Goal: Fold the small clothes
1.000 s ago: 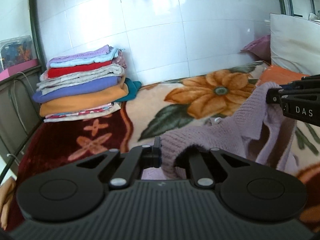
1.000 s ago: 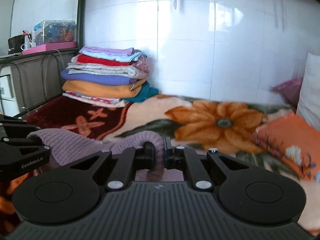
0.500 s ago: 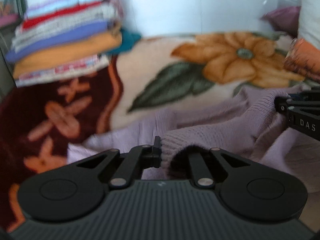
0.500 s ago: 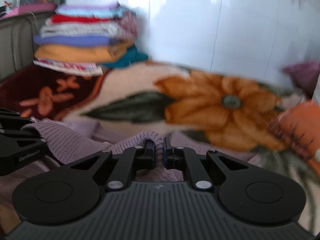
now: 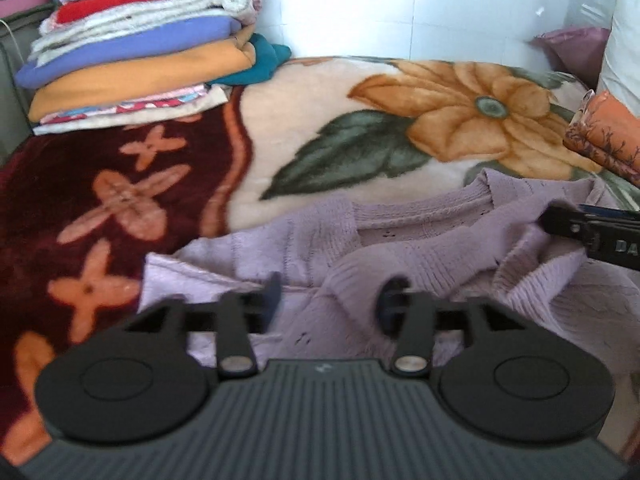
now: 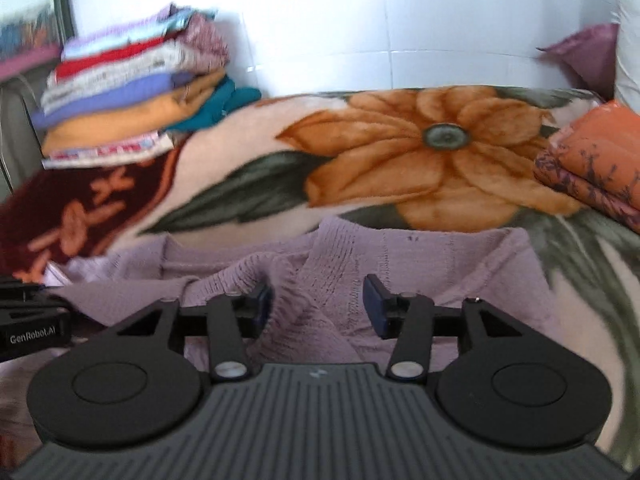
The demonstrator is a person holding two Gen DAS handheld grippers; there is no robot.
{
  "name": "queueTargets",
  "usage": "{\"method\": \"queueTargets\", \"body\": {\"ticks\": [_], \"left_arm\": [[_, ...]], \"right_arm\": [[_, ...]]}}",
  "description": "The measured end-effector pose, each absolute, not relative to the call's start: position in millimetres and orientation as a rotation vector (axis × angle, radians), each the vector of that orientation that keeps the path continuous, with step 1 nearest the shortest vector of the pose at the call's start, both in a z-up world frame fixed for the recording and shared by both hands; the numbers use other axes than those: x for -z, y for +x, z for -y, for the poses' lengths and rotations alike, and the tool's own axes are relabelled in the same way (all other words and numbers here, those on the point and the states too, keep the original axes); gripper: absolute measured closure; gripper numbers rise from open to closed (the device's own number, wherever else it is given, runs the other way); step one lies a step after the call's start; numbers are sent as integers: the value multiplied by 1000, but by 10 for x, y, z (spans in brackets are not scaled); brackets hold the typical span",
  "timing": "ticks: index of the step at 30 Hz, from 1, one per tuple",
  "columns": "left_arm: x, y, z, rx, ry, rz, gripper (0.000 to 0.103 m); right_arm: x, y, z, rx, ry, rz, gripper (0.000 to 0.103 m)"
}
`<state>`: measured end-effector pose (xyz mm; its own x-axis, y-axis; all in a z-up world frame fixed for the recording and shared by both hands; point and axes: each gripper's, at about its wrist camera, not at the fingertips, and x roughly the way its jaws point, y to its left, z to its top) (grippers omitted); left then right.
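Down at six o'clock on the floral blanket (image 5: 320, 92), the lilac sweater (image 5: 420, 232) lies rumpled, and both tongs have just been springing apart: left gripper (image 5: 330, 300) and right gripper (image 6: 316, 300) released, knit loose between them. Folding barely begun; finished stack (image 5: 132, 48) waits at ten o'clock.

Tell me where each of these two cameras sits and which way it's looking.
Left wrist: sits behind the left gripper, looks forward and down over the lilac sweater toward the folded stack; its own open jaws show, plus the right gripper's tip at the right edge.
Right wrist: sits behind the right gripper, same direction; open jaws show, left gripper's tip at the left edge.
Shared: sweater, stack, flower blanket.
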<state>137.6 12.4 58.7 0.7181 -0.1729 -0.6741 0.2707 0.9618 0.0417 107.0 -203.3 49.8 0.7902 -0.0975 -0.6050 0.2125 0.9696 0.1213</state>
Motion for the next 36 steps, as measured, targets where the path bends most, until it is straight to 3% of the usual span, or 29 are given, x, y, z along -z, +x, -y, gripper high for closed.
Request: {"method": "queueTargets", "body": {"ticks": [12,31,32,35,36], "left_arm": [[-924,660,-129,346,205,-657,44],[-437,507,34,445,250,-701,42],[-436,520,30,440,248,-696,44],[-453,572,3,427,226,-699,90],[-464,593,-20,427,206,-707,91]], "right_arm": [[-889,375,1990,78,192,-636,42],[-538,259,1581,0,3,-779,42],[-524,274,1567,-1,-8,-772,42],[-497,295,1513,-7,-44,-752,42],[-490,302,1492,-9,-62,-751,42]]}}
